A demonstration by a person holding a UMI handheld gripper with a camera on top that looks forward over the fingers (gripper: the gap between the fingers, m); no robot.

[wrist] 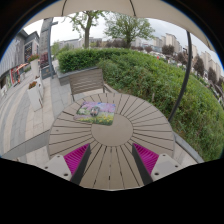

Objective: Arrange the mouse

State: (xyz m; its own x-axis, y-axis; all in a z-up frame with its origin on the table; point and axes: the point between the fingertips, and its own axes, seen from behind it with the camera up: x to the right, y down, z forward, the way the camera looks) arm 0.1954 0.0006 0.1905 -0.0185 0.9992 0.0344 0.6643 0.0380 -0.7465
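Observation:
My gripper point(112, 160) is open and empty, its two pink pads point(76, 157) wide apart above the near part of a round slatted wooden table point(140, 125). Beyond the fingers, toward the far side of the table, lies a small mat point(98, 111) with a dark object on it that may be the mouse; it is too small to tell. Nothing stands between the fingers.
A wooden bench point(87, 80) stands beyond the table. A green hedge point(160, 75) runs along the right with a thin tree trunk point(183, 70). Paved ground point(25, 110) lies to the left, with buildings and trees behind.

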